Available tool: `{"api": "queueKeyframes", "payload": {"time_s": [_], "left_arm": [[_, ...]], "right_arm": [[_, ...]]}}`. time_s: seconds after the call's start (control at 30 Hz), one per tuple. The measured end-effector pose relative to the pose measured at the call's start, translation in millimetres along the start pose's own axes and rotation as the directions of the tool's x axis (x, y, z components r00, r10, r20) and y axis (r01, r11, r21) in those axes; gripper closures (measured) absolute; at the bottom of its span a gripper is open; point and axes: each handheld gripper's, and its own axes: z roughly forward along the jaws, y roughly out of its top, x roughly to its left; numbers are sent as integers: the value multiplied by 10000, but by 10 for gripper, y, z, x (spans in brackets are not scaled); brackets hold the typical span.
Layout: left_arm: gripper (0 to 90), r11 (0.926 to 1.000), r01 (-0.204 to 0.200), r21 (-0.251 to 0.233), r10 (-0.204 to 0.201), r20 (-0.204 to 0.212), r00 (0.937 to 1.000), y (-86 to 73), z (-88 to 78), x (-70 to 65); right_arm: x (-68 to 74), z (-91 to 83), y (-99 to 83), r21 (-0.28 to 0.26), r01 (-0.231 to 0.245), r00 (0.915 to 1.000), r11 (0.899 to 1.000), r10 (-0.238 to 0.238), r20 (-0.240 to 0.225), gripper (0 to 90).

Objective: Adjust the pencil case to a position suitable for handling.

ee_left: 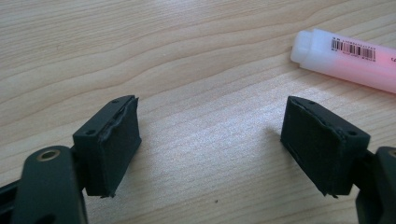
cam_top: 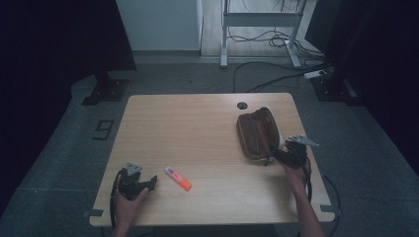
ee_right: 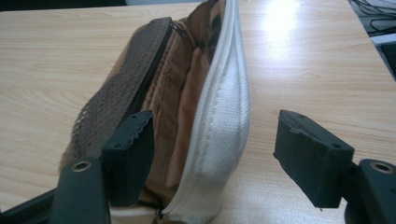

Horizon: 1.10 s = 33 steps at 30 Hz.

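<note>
- At about 3 o'clock on the surface, the brown pouch lies unzipped, its white inner edge facing the right hand-held gripper.
- Seen along the right hand-held gripper, the jaws stand wide with the pouch's near end between them; the left pad sits against the mesh side, the right pad is well clear of the white zipper edge, so nothing is clamped. This placing looks meant to pinch the end and steady the opening.
- Near 7 o'clock, the left hand-held gripper rests low on the surface, jaws wide and empty.
- Just beyond it, toward 6 o'clock, lies the pink-orange highlighter, its pale end off past the right jaw, probably next to be picked and put into the pouch.
</note>
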Motion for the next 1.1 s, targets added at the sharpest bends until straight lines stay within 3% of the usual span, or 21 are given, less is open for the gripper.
{"api": "queueKeyframes", "payload": {"time_s": [0.2, 0.47, 0.8, 1.1], "left_arm": [[196, 10000, 3, 0, -3, 1, 10000, 0, 0, 0], [195, 10000, 6, 4, -6, 5, 10000, 1, 0, 0], [196, 10000, -2, 2, 2, -2, 10000, 0, 0, 0], [195, 10000, 1, 1, -1, -1, 10000, 0, 0, -1]], "right_arm": [[-45, 116, -17, 92, -207, 9998, 9997, 206, 59, 306], [-76, 276, -57, 269, -349, 9994, 9990, 351, -66, 404], [-81, 348, -91, 335, -445, 9986, 9984, 455, -280, 623], [-91, 356, -100, 214, -703, 9974, 9973, 699, 165, 763]]}}
